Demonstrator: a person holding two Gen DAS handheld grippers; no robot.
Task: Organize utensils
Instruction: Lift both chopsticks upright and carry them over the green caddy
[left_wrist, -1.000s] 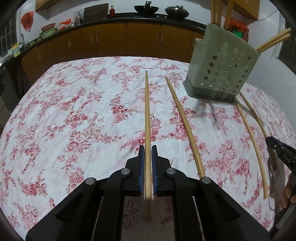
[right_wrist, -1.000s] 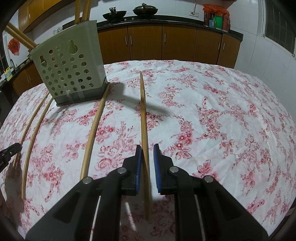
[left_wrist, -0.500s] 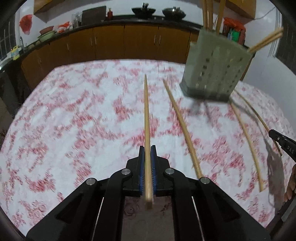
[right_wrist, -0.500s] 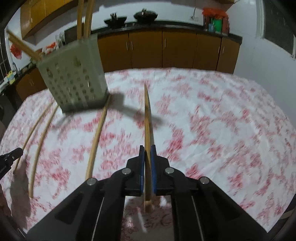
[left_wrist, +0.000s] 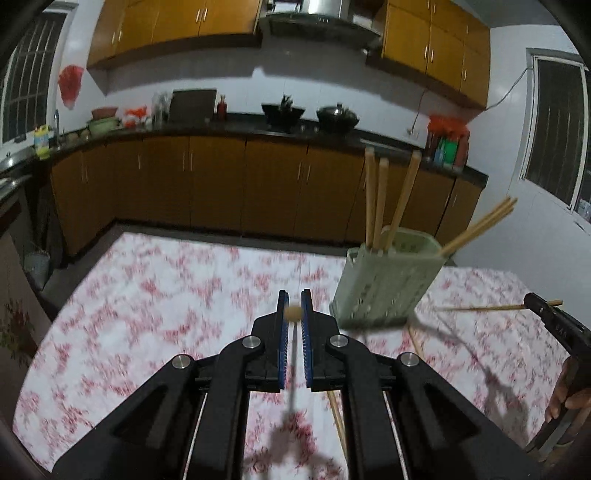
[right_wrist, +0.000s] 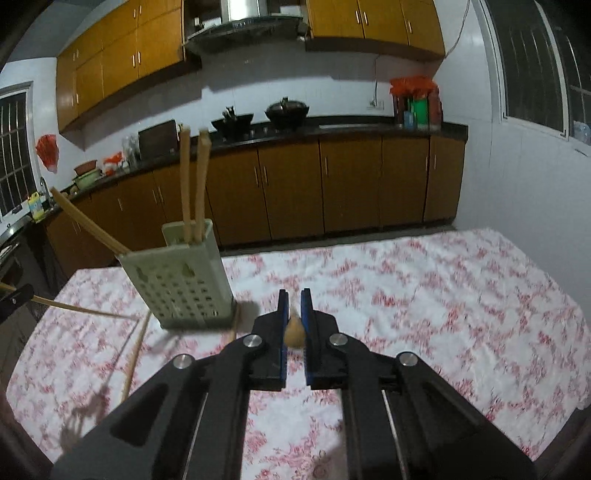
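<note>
My left gripper (left_wrist: 294, 301) is shut on a wooden chopstick (left_wrist: 294, 313), seen end-on, lifted above the table. My right gripper (right_wrist: 294, 301) is shut on another chopstick (right_wrist: 294, 329), also end-on and lifted. The right gripper shows in the left wrist view (left_wrist: 543, 306) with its chopstick pointing left. The green perforated utensil holder (left_wrist: 388, 282) stands on the table with several chopsticks upright or leaning in it; it also shows in the right wrist view (right_wrist: 183, 284).
Loose chopsticks lie on the floral tablecloth (left_wrist: 155, 295) near the holder's base (right_wrist: 135, 354) (left_wrist: 336, 413). Brown kitchen cabinets (left_wrist: 221, 184) and a counter with woks stand behind the table. A white wall is on the right.
Both grippers closed on their chopsticks, lifted them off the cloth and tilted up, so each chopstick now points at its camera. The holder now sits lower in both views.
</note>
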